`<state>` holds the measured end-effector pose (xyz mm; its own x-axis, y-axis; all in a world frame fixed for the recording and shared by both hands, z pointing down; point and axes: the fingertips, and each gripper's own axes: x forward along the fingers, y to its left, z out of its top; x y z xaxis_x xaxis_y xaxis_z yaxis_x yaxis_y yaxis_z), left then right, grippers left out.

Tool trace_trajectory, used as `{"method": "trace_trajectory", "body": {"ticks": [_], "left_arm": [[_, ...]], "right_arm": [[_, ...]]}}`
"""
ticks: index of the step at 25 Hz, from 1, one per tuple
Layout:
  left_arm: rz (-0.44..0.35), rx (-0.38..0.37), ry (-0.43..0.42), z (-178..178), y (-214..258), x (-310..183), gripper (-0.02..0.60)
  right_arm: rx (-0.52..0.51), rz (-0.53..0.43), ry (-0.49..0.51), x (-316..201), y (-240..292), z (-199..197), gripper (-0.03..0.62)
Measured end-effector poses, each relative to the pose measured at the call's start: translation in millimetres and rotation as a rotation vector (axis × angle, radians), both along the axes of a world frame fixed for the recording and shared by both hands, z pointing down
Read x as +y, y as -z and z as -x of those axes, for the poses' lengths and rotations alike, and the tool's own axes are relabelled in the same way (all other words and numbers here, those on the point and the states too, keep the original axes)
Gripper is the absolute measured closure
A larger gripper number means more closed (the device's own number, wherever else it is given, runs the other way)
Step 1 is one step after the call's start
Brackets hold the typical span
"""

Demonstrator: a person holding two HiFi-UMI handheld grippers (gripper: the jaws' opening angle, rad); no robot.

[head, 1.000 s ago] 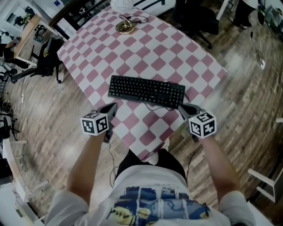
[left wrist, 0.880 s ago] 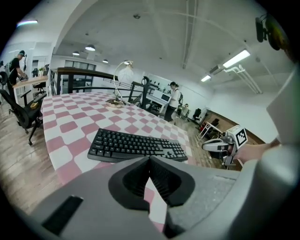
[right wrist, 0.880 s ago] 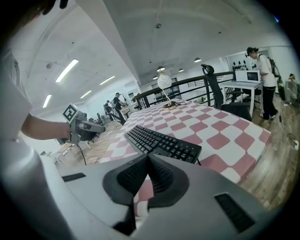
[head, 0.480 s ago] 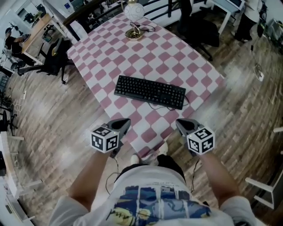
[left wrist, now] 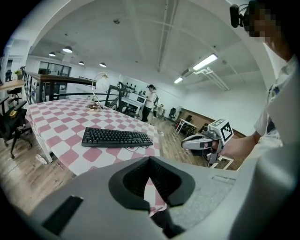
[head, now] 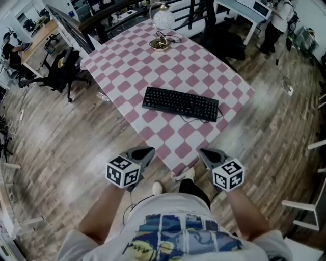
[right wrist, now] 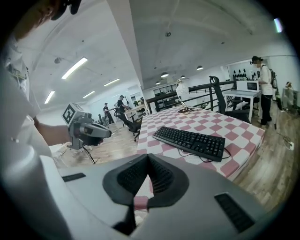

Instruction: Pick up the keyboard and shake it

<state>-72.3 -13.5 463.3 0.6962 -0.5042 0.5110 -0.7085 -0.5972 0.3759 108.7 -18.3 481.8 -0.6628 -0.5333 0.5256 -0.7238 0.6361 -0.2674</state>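
The black keyboard (head: pixel 181 103) lies flat on the pink-and-white checked table (head: pixel 168 66), near its front right side, with its cable looping beside it. Both grippers hang off the table's near corner, close to the person's body, and touch nothing. My left gripper (head: pixel 144 153) is shut and empty, as is my right gripper (head: pixel 205 154). In the left gripper view the closed jaws (left wrist: pixel 150 161) point toward the keyboard (left wrist: pixel 117 138), and the right gripper (left wrist: pixel 201 142) shows off to the side. The right gripper view shows its jaws (right wrist: pixel 148 157) closed, with the keyboard (right wrist: pixel 190 139) ahead.
A desk lamp with a brass base (head: pixel 159 44) stands at the table's far end. Office chairs (head: pixel 61 66) stand on the wooden floor to the left, another chair (head: pixel 224 35) is behind the table, and a person (head: pixel 277 15) stands at the far right.
Both grippers have drawn back from the table's near edge toward the body and risen. The keyboard has stayed flat on the table and now sits farther from them.
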Motion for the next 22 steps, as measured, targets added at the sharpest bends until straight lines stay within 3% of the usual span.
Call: {"method": "trace_trajectory", "body": {"ticks": [3, 12, 22], "left_arm": [[0.004, 0.023, -0.013, 27.5, 3.3, 11.6, 0.578], [-0.021, 0.031, -0.041, 59.8, 1.0, 59.8, 0.578], [-0.029, 0.049, -0.071, 71.1, -1.6, 81.6, 0.578]], "right_arm": [[0.012, 0.003, -0.02, 18.4, 6.1, 24.7, 0.594], [0.009, -0.01, -0.085, 74.9, 4.9, 42.1, 0.594], [0.001, -0.019, -0.102, 95.2, 3.4, 67.9, 0.594]]}}
